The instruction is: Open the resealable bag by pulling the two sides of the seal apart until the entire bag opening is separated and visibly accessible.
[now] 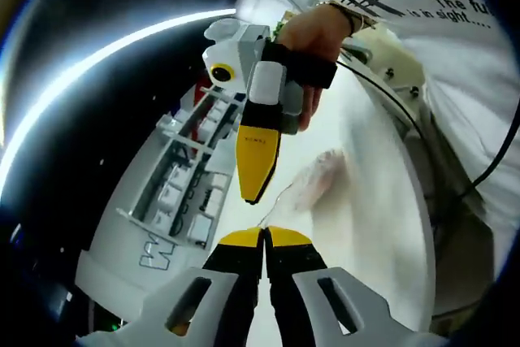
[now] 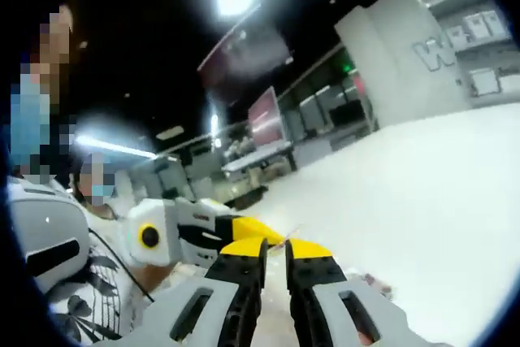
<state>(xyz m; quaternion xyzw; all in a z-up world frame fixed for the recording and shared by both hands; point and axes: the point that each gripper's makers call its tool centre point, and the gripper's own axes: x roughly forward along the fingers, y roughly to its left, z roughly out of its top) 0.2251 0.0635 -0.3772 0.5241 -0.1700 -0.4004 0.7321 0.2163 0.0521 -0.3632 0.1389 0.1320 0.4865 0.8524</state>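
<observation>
The bag (image 1: 317,180), clear with something pale pink inside, hangs in the air above the white tabletop (image 1: 366,233), stretched between the two tools, likely so that its seal can be drawn apart from both sides. In the left gripper view the left hand-held gripper (image 1: 265,237) has its yellow tips pressed together on a thin edge of the plastic. The right hand-held gripper (image 1: 256,188) points down towards it from above, clenched, its tip meeting the same film; a hand (image 1: 309,46) grips its handle, wrist bent. In the right gripper view the right tool's jaws (image 2: 275,248) stand nearly closed, the left tool just beside them. The opening looks not yet parted, though the seal is hard to make out.
</observation>
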